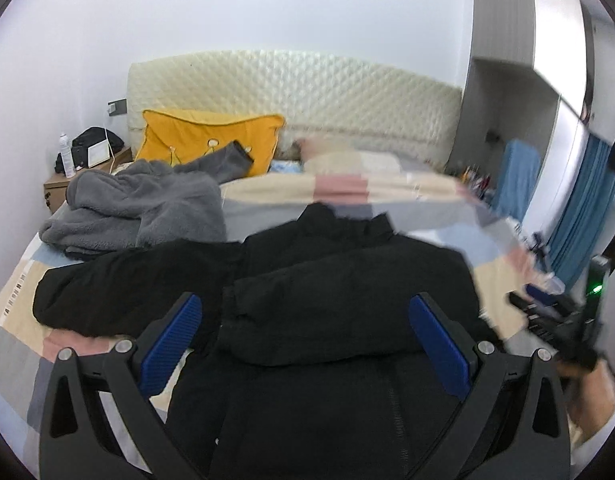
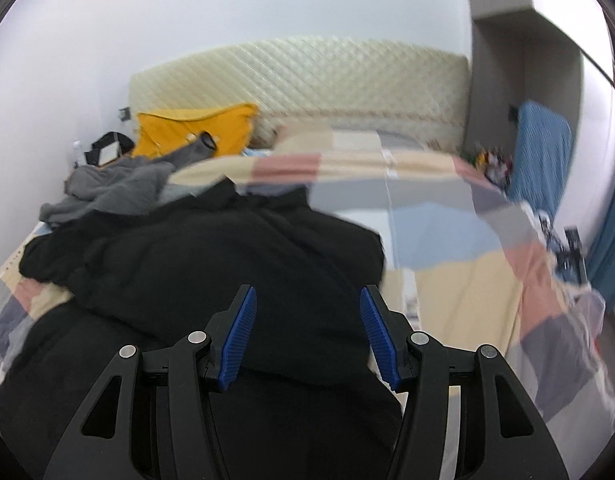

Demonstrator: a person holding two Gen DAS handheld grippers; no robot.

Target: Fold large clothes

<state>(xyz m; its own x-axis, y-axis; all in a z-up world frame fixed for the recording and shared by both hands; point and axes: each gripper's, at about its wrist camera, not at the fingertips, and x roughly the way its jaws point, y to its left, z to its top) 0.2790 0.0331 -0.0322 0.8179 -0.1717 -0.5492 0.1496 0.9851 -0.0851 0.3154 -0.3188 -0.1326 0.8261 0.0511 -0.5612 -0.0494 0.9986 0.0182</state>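
A large black jacket (image 1: 307,280) lies on the bed with one sleeve stretched to the left and the other folded across its front. It also fills the lower left of the right wrist view (image 2: 211,272). My left gripper (image 1: 307,320) is wide open above the jacket's lower middle, holding nothing. My right gripper (image 2: 307,316) is open above the jacket's right part, near its right edge, holding nothing. The right gripper also shows at the right edge of the left wrist view (image 1: 547,312).
A grey fleece garment (image 1: 139,208) lies crumpled at the far left of the bed. A yellow pillow (image 1: 207,140) leans on the cream quilted headboard (image 1: 307,92). A patchwork quilt (image 2: 447,240) covers the bed. A nightstand (image 1: 67,184) stands left, blue curtains (image 1: 579,208) right.
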